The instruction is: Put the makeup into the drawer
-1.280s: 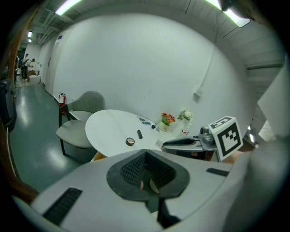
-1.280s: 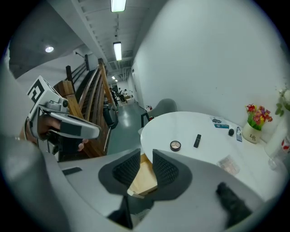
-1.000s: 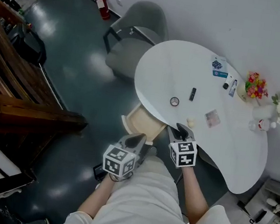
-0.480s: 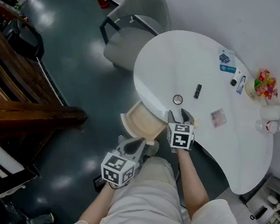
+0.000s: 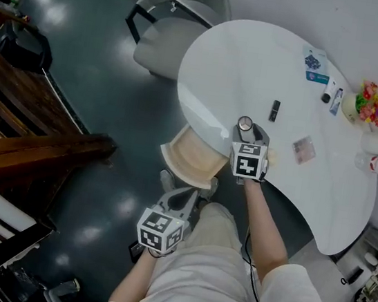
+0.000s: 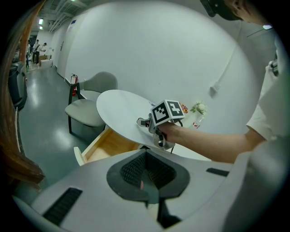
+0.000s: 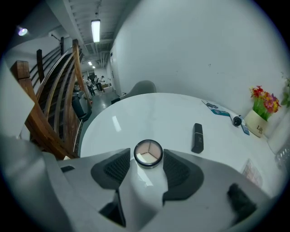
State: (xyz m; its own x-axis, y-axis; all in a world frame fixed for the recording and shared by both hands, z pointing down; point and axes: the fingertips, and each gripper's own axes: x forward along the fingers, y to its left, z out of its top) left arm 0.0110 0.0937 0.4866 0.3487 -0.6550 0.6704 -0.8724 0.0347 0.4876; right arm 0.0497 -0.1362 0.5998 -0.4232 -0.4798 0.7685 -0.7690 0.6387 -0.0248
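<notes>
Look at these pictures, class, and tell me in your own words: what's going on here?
A person holds a pair of tongs in each hand. The right tongs reach over the white round table; their jaws have just been opening, and a small round makeup compact lies on the tabletop between their tips, not gripped. The left tongs hang shut and empty, below the open pale wooden drawer. A black lipstick tube waits further along the table.
</notes>
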